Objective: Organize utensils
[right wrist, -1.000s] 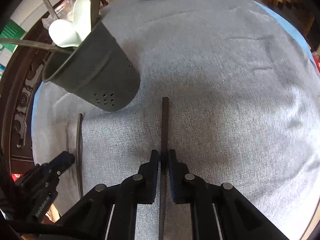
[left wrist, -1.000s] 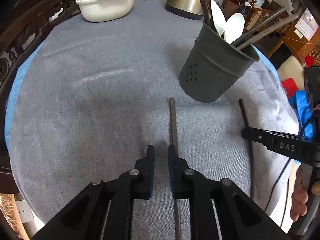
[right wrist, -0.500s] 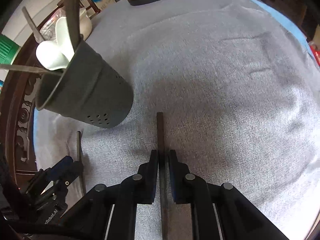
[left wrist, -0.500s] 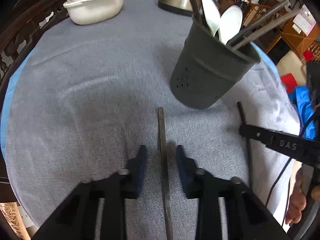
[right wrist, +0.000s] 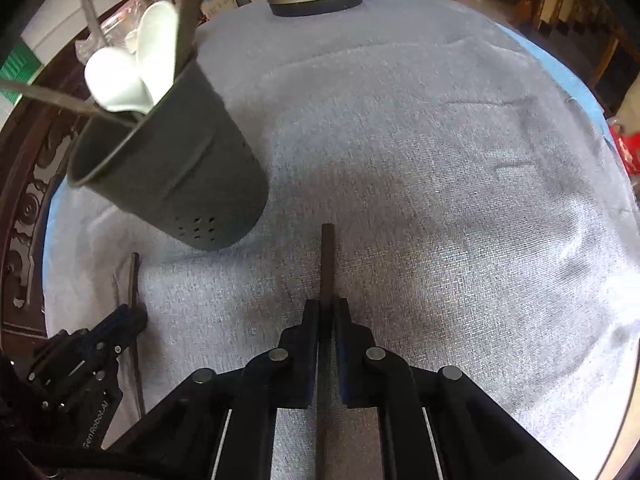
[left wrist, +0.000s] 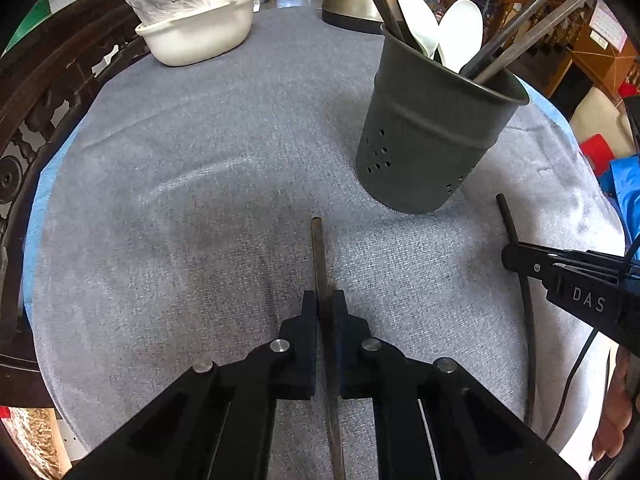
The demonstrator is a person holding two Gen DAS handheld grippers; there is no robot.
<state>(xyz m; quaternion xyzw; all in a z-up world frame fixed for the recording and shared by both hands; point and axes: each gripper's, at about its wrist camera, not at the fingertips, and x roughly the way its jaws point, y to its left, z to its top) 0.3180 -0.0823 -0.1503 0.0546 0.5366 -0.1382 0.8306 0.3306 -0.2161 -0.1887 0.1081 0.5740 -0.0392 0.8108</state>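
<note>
Two chopsticks pinched, one in my left gripper (left wrist: 326, 308), one in my right gripper (right wrist: 328, 312); next, lift both into the holder (left wrist: 432, 136).

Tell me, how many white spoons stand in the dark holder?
2: both in the dark holder, one white spoon left, the other right beside it. More may be hidden inside.

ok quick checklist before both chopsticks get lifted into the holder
1. Left gripper shut on its chopstick: ok.
2. Right gripper shut on its chopstick: ok.
3. Holder upright on the cloth: ok.
4. Room in the holder: ok, part of the mouth is free beside the spoons.
5. Chopsticks off the cloth: cannot tell.
6. Grippers apart from each other: ok.
</note>
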